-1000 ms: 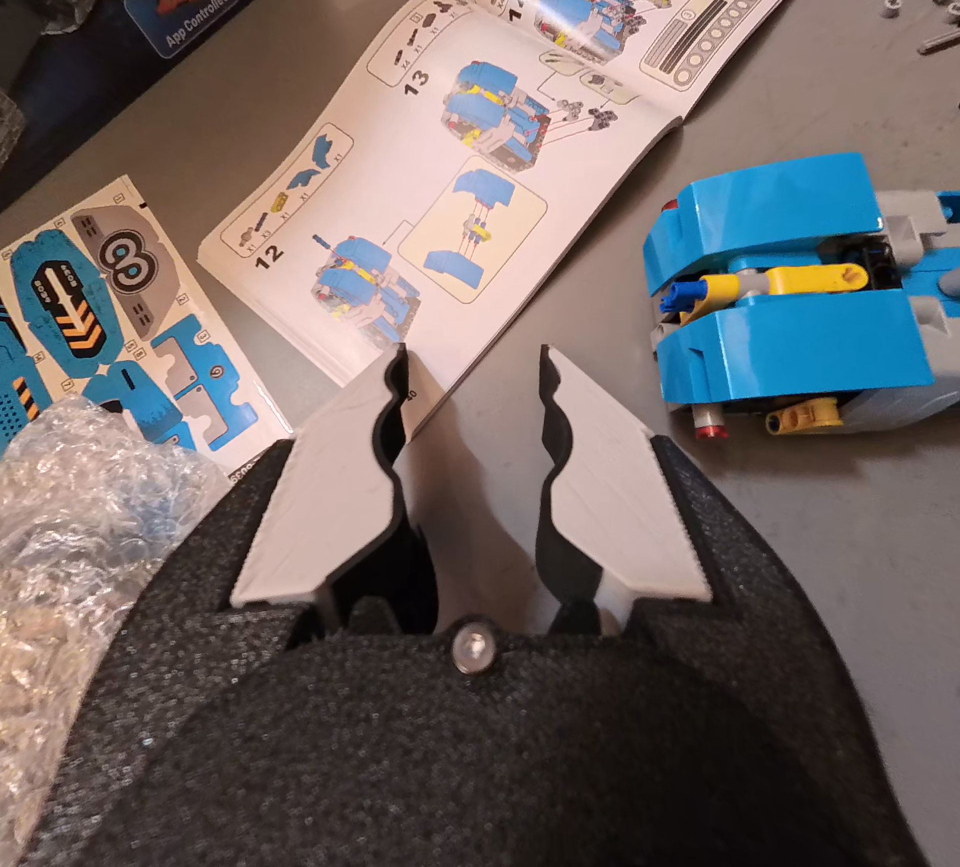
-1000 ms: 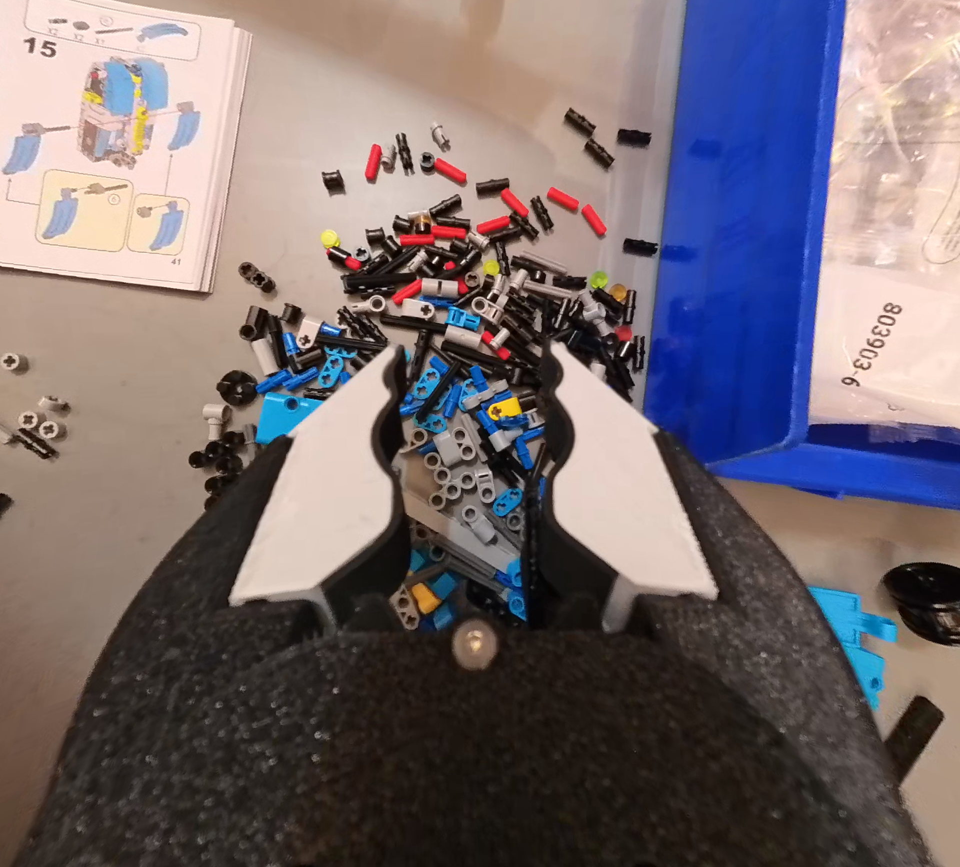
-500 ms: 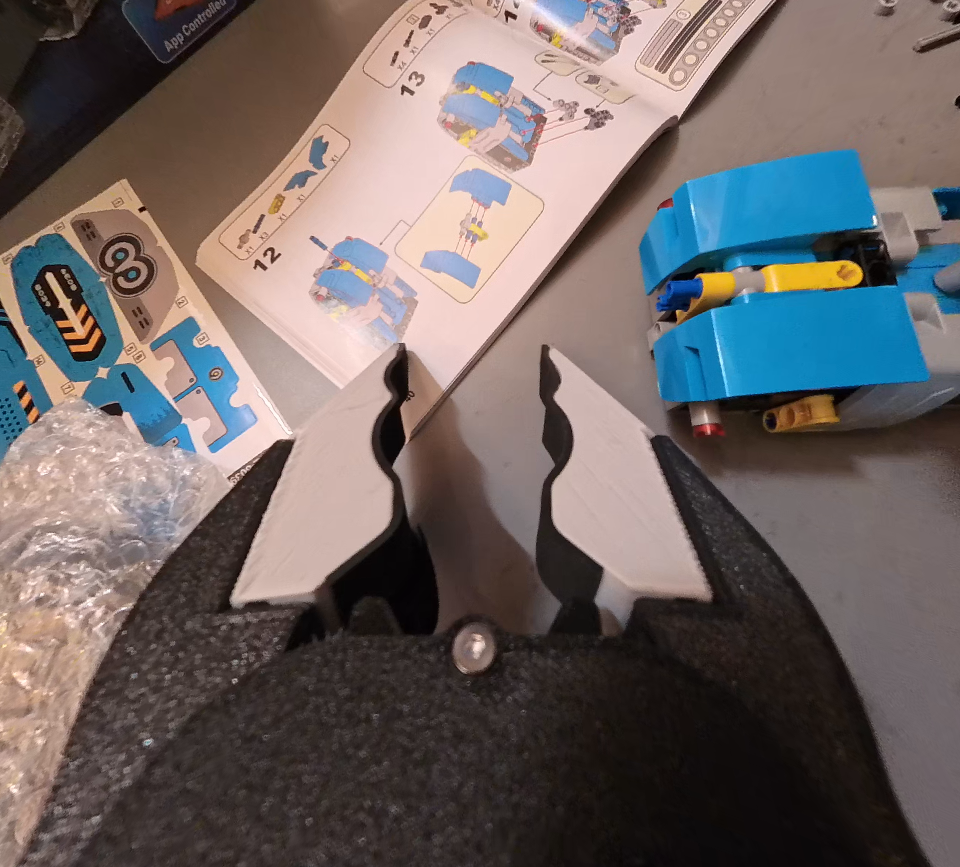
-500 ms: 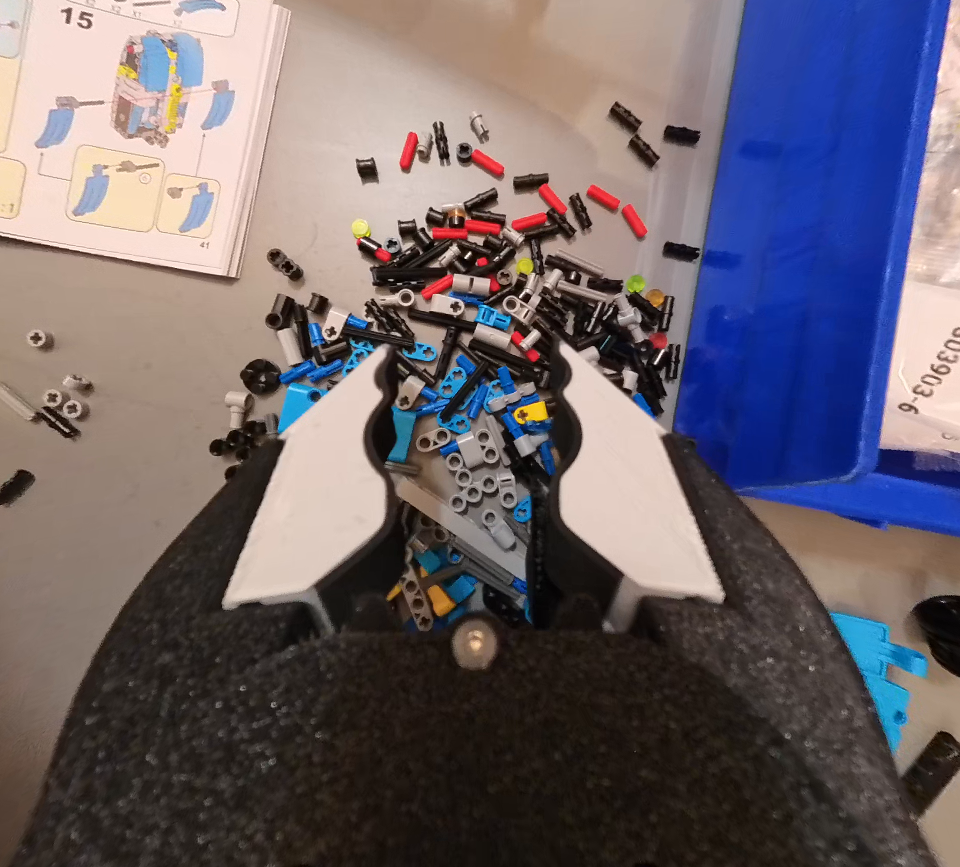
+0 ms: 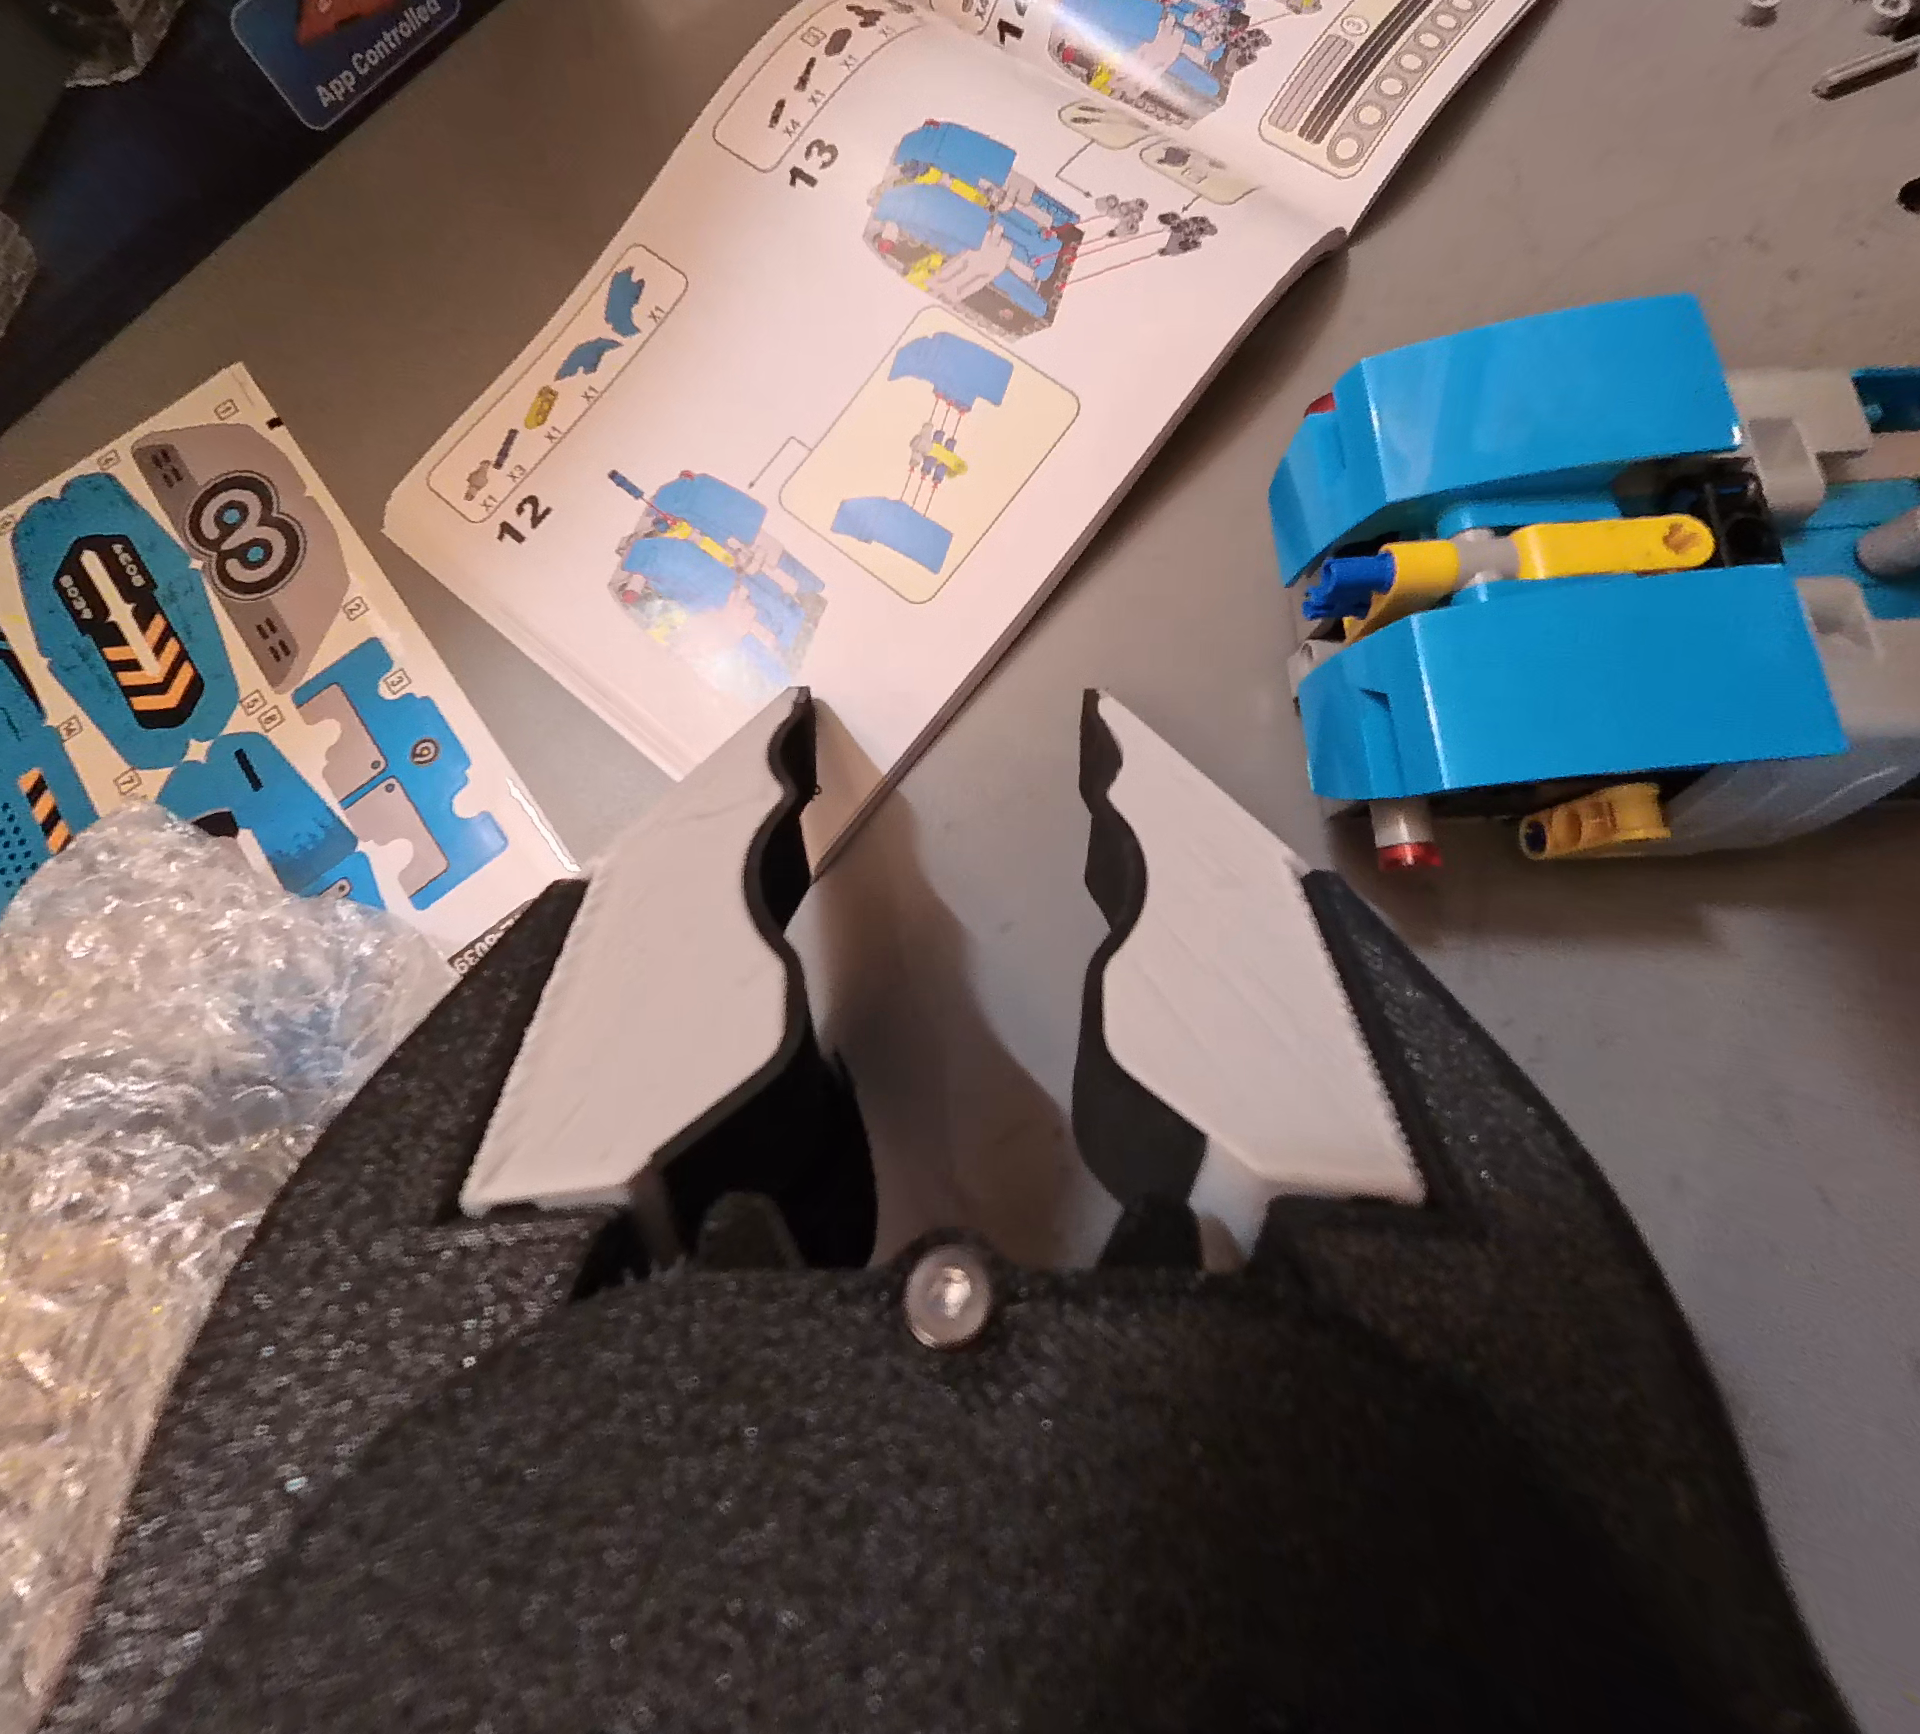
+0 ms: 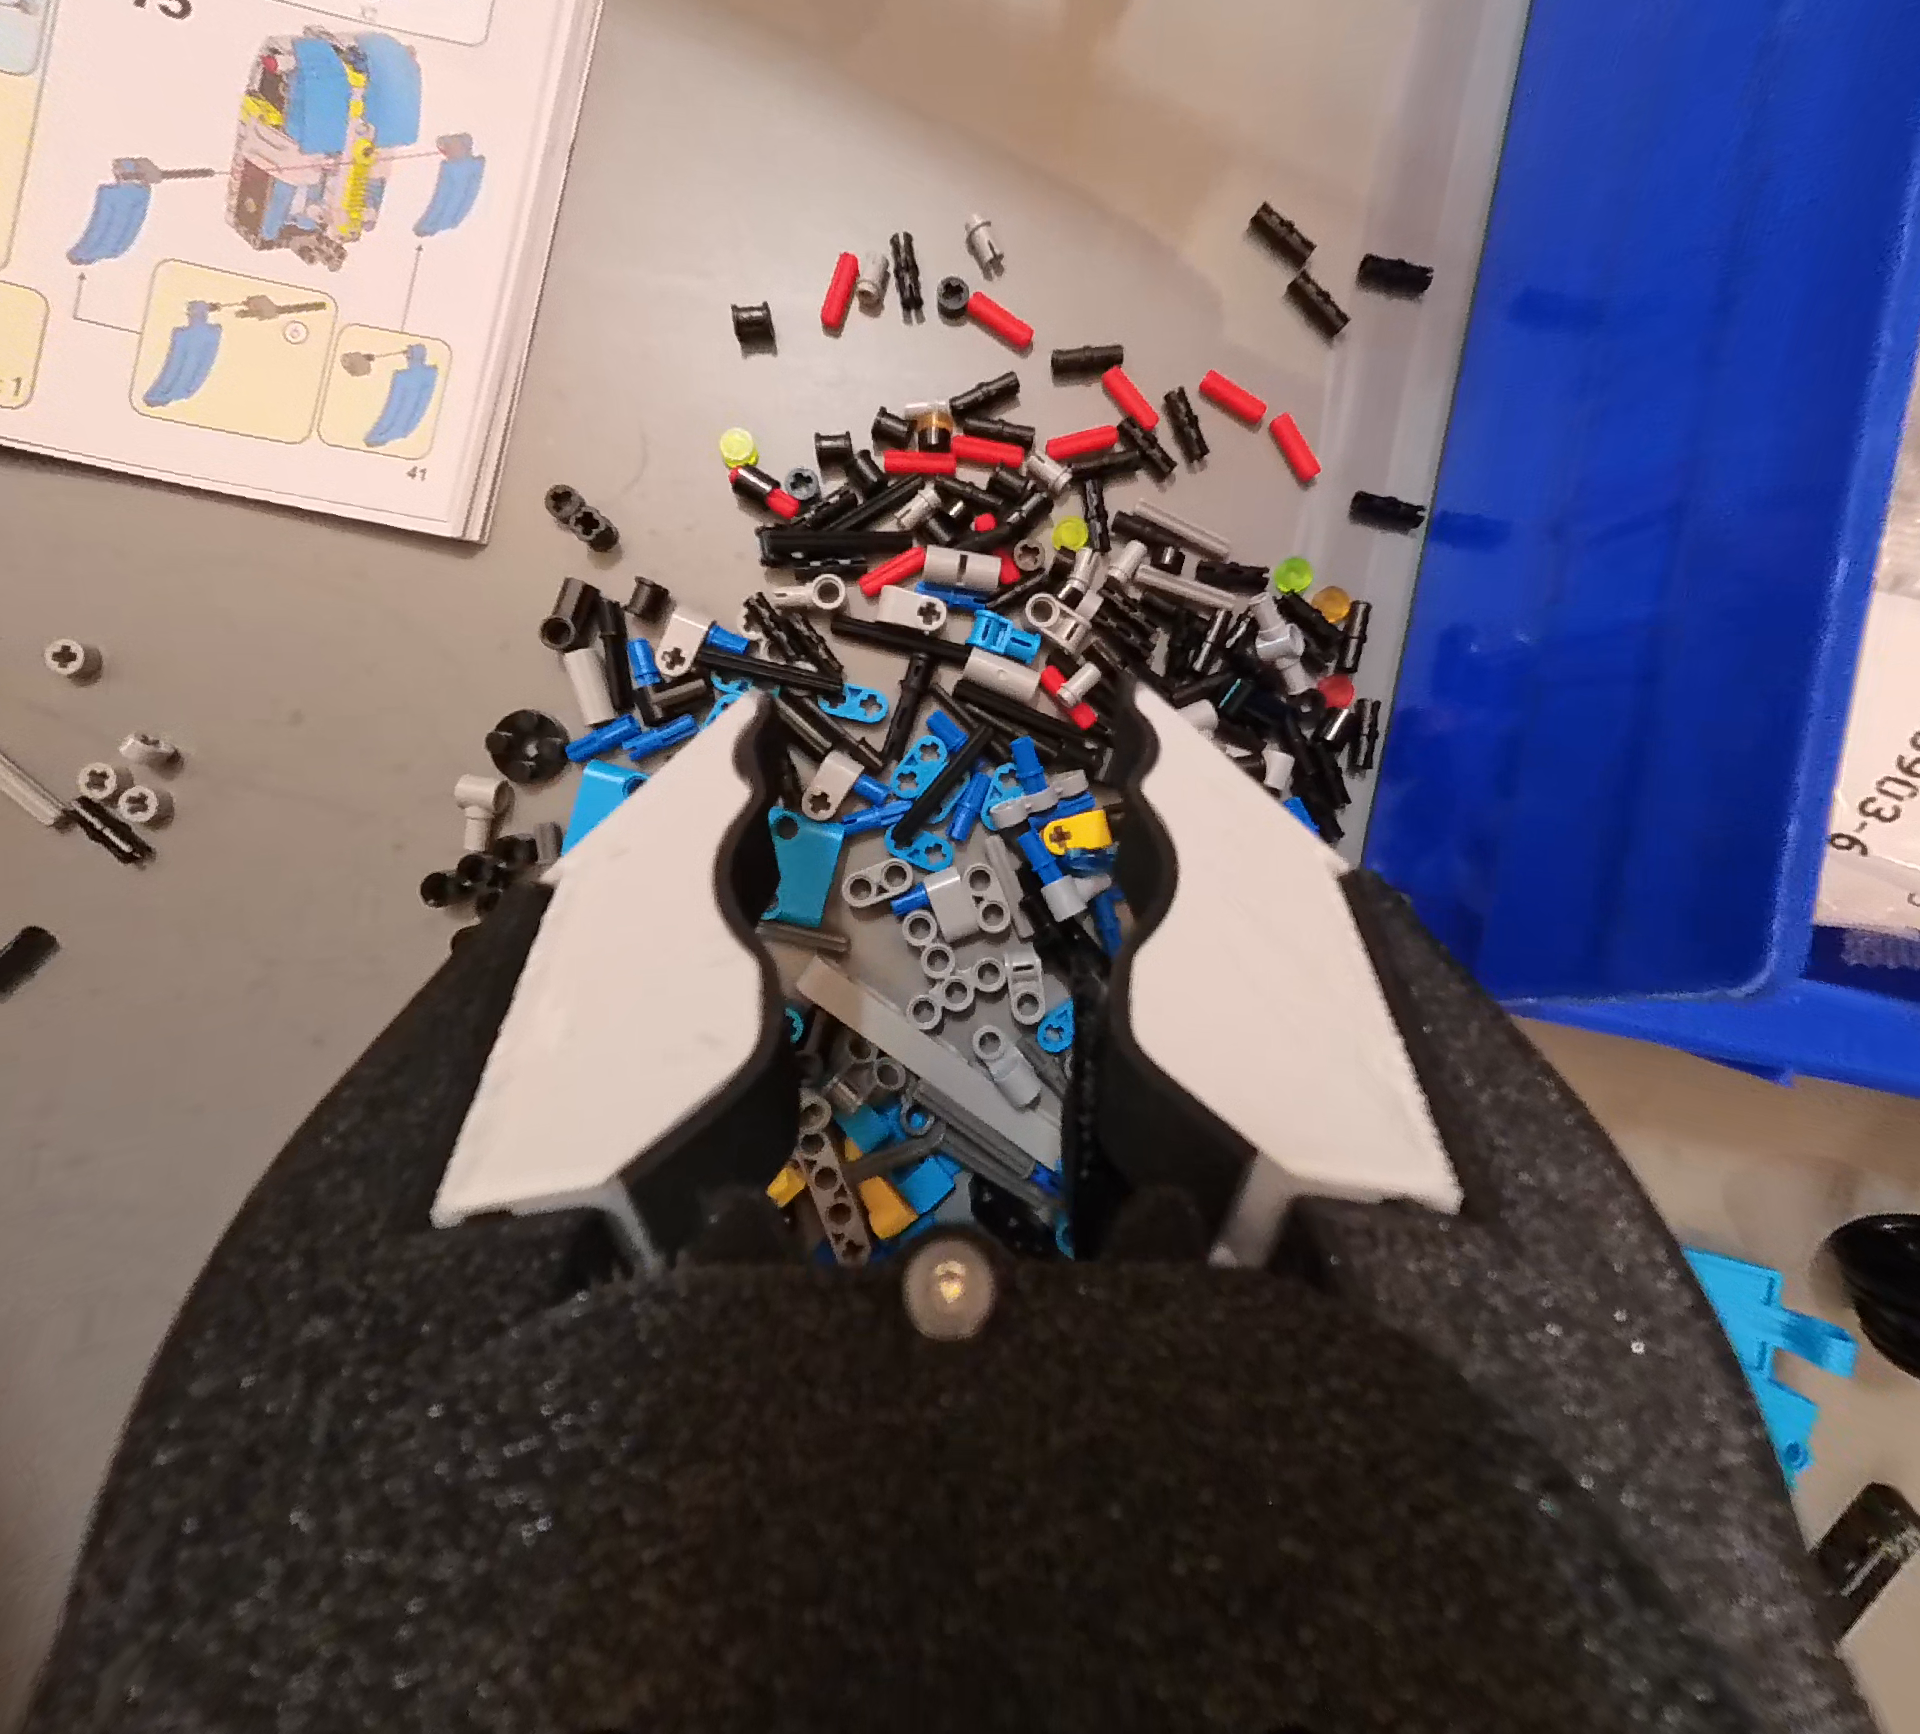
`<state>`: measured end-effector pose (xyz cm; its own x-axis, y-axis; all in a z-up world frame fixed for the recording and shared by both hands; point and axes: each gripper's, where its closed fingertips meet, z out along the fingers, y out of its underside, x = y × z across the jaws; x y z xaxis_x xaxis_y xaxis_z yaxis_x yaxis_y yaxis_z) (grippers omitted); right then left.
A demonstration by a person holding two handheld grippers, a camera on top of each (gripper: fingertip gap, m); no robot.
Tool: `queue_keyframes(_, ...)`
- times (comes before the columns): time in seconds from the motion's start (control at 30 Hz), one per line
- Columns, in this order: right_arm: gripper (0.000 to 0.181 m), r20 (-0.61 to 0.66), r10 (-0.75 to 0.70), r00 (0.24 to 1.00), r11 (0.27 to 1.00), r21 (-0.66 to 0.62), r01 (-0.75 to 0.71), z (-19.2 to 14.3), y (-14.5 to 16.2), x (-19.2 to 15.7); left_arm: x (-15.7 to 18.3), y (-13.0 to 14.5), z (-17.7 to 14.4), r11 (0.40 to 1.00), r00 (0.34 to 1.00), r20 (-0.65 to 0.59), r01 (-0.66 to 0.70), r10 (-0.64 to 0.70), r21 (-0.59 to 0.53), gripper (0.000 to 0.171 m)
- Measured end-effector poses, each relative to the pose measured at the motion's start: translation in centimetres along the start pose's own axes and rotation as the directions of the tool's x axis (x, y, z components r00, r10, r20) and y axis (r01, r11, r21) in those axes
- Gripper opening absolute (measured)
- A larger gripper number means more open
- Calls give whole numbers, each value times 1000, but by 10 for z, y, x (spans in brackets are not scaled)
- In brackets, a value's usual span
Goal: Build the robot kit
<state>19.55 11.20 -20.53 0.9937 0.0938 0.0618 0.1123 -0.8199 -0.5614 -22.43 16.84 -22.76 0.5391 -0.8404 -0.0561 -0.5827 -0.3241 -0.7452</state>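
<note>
Left tongs (image 5: 945, 708): two pale grey plastic fingers (image 5: 665, 967), wedge-shaped, tapering to pointed tips. Inner edges are lined with black pads cut in a wavy, stepped profile. Faint straight ridges run along the flat grey faces. The fingers seat in a broad body (image 5: 935, 1476) of coarse black foam-like texture with fine light speckles, notched at each finger root. One round silver screw head (image 5: 945, 1295) sits on the centre line, just behind the finger roots.

Right tongs (image 6: 951, 708): same build. Pale grey fingers (image 6: 1273, 967), black wavy liners, speckled black body (image 6: 935, 1528), one round metal screw head (image 6: 948, 1289) at centre.
</note>
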Motion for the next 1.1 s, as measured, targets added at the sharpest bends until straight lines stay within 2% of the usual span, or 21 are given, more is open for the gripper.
queue_keyframes(0.1, 69, 12, 6, 1000, 1000, -11, -6, 2, 1, -1, 0, 0, 0, 1000, 1000, 0, -3, 3, 0, 51)
queue_keyframes(0.2, 86, 3, 0, 1000, 1000, -28, 0, 4, 4, -1, 0, 0, 0, 1000, 1000, -1, -2, 2, 0, 50)
queue_keyframes(0.53, 85, 16, 16, 1000, 1000, -13, -16, 3, 2, -1, 1, 0, 0, 1000, 1000, -2, -2, 2, 0, 50)
queue_keyframes(0.73, 68, 57, 30, 998, 1000, -10, -29, 2, 2, -5, 1, 0, 0, 1000, 1000, -4, 1, -1, -1, 50)
queue_keyframes(0.83, 65, 49, 26, 998, 1000, -11, -25, 2, 2, -4, 1, 0, 0, 1000, 1000, -4, -1, 1, -1, 50)
queue_keyframes(0.97, 58, 1, 25, 1000, 1000, -7, -25, 0, 2, 4, 1, 0, 0, 1000, 1000, -1, -5, 5, 0, 50)
queue_keyframes(1.1, 61, -103, 9, 995, 997, -74, -17, -15, 14, 24, 1, 0, 0, 1000, 1000, -11, 5, -5, -3, 50)
